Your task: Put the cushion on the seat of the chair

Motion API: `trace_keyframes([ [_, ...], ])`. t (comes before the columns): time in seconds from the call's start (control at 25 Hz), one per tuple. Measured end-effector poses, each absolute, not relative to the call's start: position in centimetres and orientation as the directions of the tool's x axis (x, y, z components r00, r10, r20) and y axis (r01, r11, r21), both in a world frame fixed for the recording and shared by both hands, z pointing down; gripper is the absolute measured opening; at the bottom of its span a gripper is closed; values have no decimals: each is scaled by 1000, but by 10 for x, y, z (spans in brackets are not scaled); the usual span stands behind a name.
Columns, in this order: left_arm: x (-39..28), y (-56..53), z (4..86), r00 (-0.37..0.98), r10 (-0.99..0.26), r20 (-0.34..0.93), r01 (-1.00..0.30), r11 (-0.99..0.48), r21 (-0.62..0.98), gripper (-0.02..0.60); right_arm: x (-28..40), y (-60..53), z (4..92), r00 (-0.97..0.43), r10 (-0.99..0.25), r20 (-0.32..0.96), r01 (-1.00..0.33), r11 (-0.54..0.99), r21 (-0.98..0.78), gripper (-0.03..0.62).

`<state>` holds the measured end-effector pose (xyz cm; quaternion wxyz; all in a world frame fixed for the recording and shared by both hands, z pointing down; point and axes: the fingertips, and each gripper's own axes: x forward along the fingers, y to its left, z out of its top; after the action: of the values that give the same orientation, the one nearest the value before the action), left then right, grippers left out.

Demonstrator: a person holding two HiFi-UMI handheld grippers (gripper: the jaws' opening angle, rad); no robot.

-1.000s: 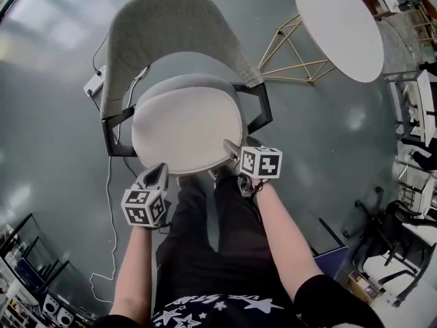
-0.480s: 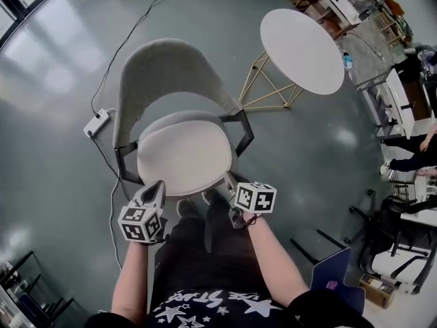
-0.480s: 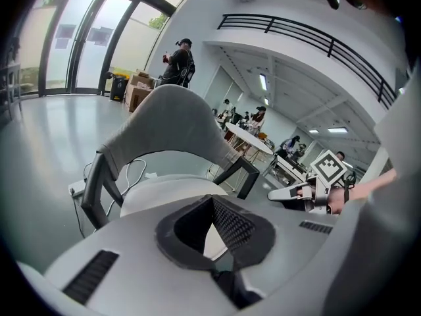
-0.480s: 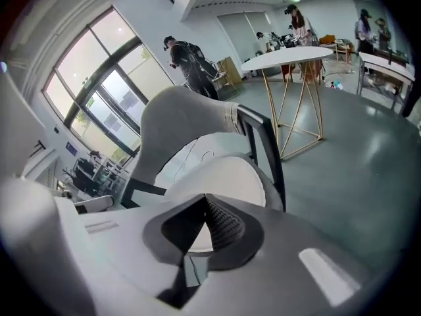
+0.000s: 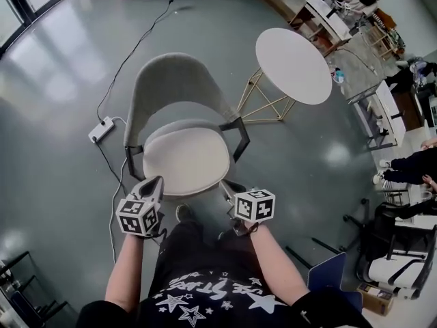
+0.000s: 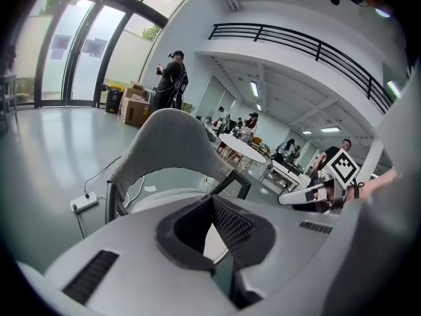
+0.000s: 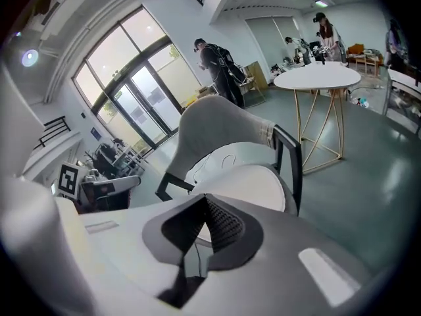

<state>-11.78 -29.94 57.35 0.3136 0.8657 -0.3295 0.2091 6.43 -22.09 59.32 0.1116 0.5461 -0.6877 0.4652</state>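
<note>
A pale round cushion (image 5: pixel 186 160) lies flat on the seat of the grey chair (image 5: pixel 174 80). Both grippers hang in front of the seat's near edge, apart from the cushion. My left gripper (image 5: pixel 156 181) is shut with nothing between its pads. On the other side, my right gripper (image 5: pixel 224 186) is also shut and empty. In the left gripper view the chair back (image 6: pixel 168 143) rises ahead, and the right gripper (image 6: pixel 289 198) shows at the right. The right gripper view shows the cushion (image 7: pixel 256 180) beyond its closed pads (image 7: pixel 220 226).
A round white table (image 5: pixel 293 63) on gold wire legs stands right of the chair. A power strip (image 5: pixel 101 129) with a cable lies on the floor at the left. Desks, an office chair (image 5: pixel 396 251) and people fill the right edge. Cardboard boxes (image 6: pixel 135 107) stand by the windows.
Both grippers have risen and drawn back from the seat's front edge toward the person. The cushion has stayed flat on the seat. The chair looks smaller and farther off.
</note>
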Motion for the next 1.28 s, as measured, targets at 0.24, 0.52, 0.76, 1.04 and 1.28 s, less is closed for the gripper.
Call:
trace_keyframes([
  [0.24, -111, -286, 538, 678, -505, 534, -726, -571, 382, 9, 61, -233, 551, -429, -683, 592, -849, 79, -523, 3],
  [0.52, -85, -220, 513, 645, -578, 499, -761, -546, 351, 9, 81, -177, 547, -476, -659, 582, -838, 139, -528, 3],
  [0.76, -89, -159, 502, 607, -628, 486, -794, -511, 330, 9, 87, -138, 530, -516, -664, 542, -824, 211, -526, 3],
  [1.04, -73, -94, 483, 583, -678, 449, -813, -492, 313, 9, 102, -76, 506, -546, -678, 491, -821, 316, -476, 3],
  [1.28, -59, -38, 472, 576, -695, 430, -817, -491, 302, 9, 111, -29, 496, -550, -680, 484, -827, 363, -429, 3],
])
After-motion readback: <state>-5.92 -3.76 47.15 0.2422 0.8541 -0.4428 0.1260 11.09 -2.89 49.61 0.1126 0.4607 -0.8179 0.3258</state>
